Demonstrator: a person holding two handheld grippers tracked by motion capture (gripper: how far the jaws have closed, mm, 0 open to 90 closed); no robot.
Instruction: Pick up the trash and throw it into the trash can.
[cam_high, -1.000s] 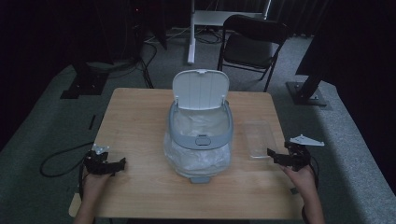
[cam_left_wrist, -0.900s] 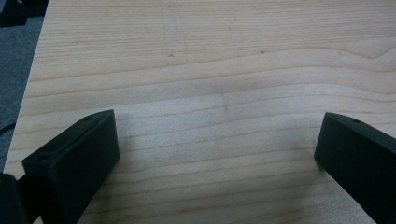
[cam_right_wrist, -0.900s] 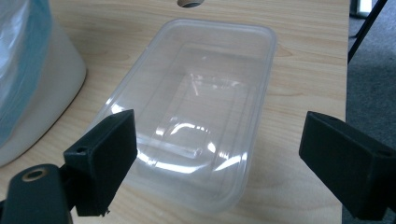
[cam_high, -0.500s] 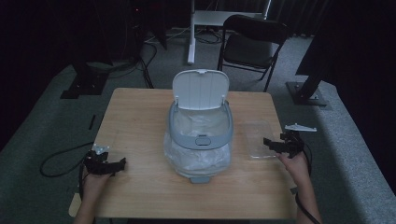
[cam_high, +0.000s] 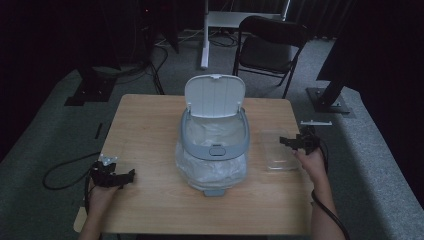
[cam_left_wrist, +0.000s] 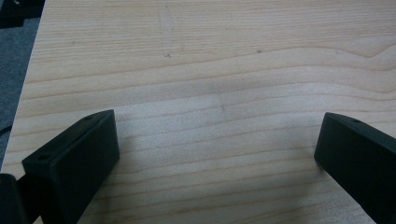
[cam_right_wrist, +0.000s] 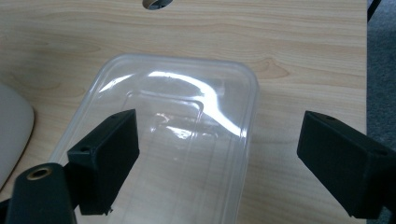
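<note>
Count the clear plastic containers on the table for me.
1: a clear plastic tray lies right of the trash bin, under the open right gripper. The bin could hide others.

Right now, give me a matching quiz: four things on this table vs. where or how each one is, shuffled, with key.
Things:
1. bin lid
2. clear tray
3. left gripper
4. right gripper

States:
A. open over bare wood, near the table's left edge
B. flipped up
C. lying flat, right of the bin
D. open, jaws astride the tray's edge

Pairs: 1-B, 2-C, 3-A, 4-D
</note>
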